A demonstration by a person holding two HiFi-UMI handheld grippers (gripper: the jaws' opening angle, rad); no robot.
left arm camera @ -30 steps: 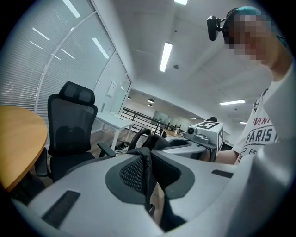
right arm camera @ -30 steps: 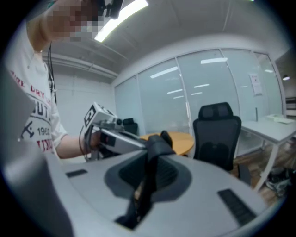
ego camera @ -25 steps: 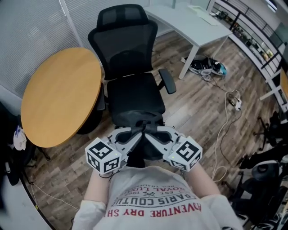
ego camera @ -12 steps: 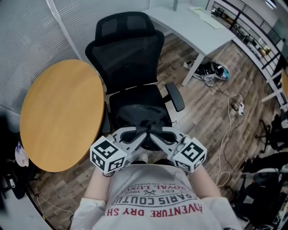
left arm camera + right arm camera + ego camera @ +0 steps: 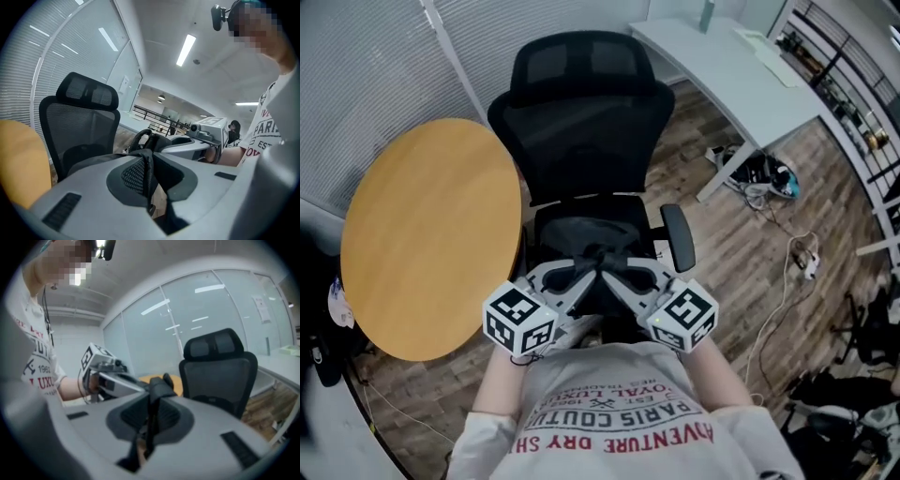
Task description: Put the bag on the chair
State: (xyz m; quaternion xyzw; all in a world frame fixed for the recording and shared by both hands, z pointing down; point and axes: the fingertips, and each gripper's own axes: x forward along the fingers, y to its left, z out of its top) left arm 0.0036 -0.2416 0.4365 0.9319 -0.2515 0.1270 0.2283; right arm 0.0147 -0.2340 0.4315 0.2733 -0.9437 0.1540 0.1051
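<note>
Both grippers are clamped down right now. The left gripper [image 5: 149,161] has its jaws pinched on the black strap [image 5: 144,173] of the bag [image 5: 599,292], and in its own view you can see mesh fabric squeezed between them. The right gripper [image 5: 151,405] is pinched on the strap too, a thin black band running straight down between its jaws. From the head view the two tips meet nose to nose, left gripper [image 5: 589,266] and right gripper [image 5: 613,266], with the marker cubes flared out at 8 and 4 o'clock.

The bag hangs from that pinch point, over the front edge of the seat [image 5: 581,230]. It's black on black, so I can't tell whether it's touching the seat.

The chair [image 5: 581,122] is dead ahead at 12 o'clock from the grippers, with its mesh backrest facing me and one armrest [image 5: 679,238] sticking out at about 2 o'clock. A round wooden table [image 5: 431,234] sits at 9 to 10 o'clock, just beside the chair. A white desk [image 5: 731,66] is up at 1 o'clock, and there's a pile of shoes [image 5: 766,174] on the wood floor [image 5: 741,262] at 2 o'clock.
</note>
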